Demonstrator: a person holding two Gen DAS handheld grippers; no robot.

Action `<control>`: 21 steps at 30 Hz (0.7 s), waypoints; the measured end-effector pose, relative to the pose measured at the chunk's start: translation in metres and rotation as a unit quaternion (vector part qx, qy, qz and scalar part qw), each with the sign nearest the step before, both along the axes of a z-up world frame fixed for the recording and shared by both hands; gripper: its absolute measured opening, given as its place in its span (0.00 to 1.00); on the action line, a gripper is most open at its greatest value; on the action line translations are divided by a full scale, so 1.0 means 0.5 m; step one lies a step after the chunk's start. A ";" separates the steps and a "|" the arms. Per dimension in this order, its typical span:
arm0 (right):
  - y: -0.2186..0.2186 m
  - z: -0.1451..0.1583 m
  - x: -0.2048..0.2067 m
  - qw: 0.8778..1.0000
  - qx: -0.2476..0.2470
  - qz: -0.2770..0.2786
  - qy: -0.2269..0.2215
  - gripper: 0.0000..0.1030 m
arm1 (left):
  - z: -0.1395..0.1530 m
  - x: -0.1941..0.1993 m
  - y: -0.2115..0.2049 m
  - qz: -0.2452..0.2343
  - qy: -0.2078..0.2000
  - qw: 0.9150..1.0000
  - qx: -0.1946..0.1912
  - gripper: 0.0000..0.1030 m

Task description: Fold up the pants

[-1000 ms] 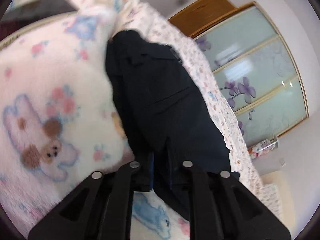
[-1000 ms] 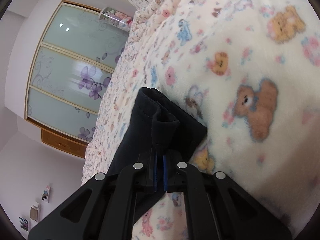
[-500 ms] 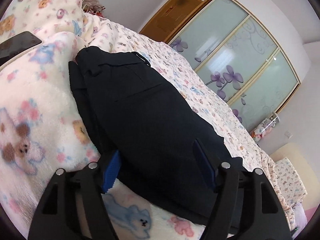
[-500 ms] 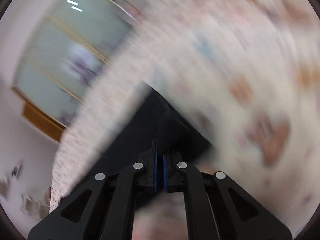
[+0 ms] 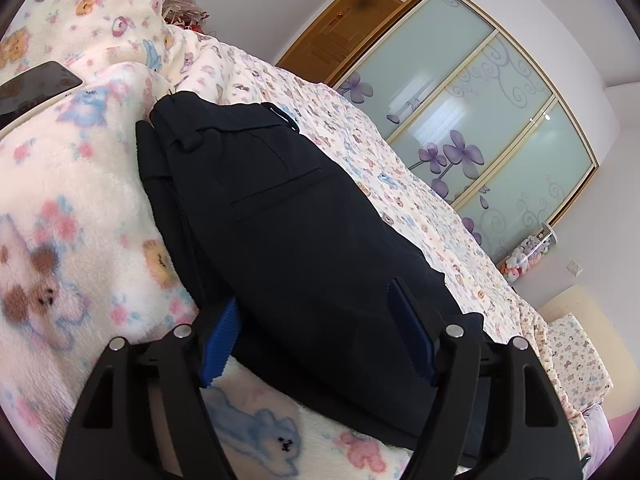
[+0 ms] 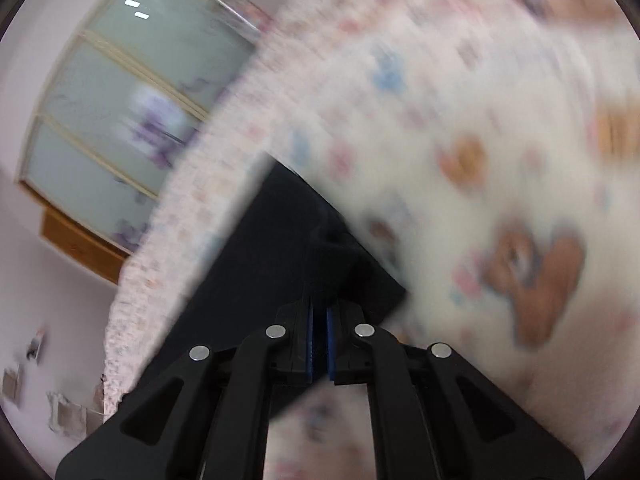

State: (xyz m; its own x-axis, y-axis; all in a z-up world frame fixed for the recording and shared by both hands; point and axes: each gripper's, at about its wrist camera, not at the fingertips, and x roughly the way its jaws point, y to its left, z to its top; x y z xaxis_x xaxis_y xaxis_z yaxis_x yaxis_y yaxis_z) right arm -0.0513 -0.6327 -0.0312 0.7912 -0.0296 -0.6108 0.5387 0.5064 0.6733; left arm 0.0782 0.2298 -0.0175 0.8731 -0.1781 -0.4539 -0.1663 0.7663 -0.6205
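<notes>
A bed (image 5: 452, 216) fills both wrist views, its sheet printed with small pastel animals, and over much of it lies a fluffy cream blanket (image 5: 72, 216) patterned with teddy bears and flowers. Beyond the bed's far edge stands a wardrobe (image 5: 492, 120) with frosted sliding doors bearing purple flowers, and beside it a wooden door (image 5: 340, 48). Dark navy pants (image 5: 304, 248) lie lengthwise along the line where the blanket meets the bare sheet, folded into a long flat bundle, with the waistband, a belt loop and a welt pocket showing at the end farther from the left camera. In the left wrist view the left gripper (image 5: 316, 332) has its blue-padded fingers (image 5: 219, 340) spread wide, one on each side of the near end of the pants, gripping nothing. In the right wrist view, which is smeared by motion blur, the right gripper (image 6: 319, 344) has its fingers pressed nearly together, pinching a raised fold of the pants (image 6: 280, 264) just ahead of the pads. A dark phone (image 5: 32, 84) rests on a hump of the blanket near the bed's far left corner in the left view. A small heap of plush toys (image 5: 528, 252) sits against the wall past the wardrobe.
</notes>
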 end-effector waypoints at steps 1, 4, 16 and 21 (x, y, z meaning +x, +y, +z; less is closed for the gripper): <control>-0.004 0.001 -0.006 1.000 0.007 0.000 -0.005 0.05 | 0.000 -0.001 0.000 -0.001 -0.001 1.000 -0.001 0.70; -0.002 0.025 -0.037 1.000 0.019 -0.016 -0.011 0.17 | -0.001 -0.002 0.000 -0.002 -0.002 1.000 -0.003 0.71; 0.010 0.033 -0.080 0.997 0.051 -0.057 -0.014 0.57 | 0.002 -0.005 -0.005 -0.008 -0.006 1.000 -0.004 0.75; -0.003 0.016 -0.052 0.996 0.064 -0.060 -0.005 0.56 | 0.001 -0.005 -0.005 -0.008 -0.006 1.000 -0.004 0.75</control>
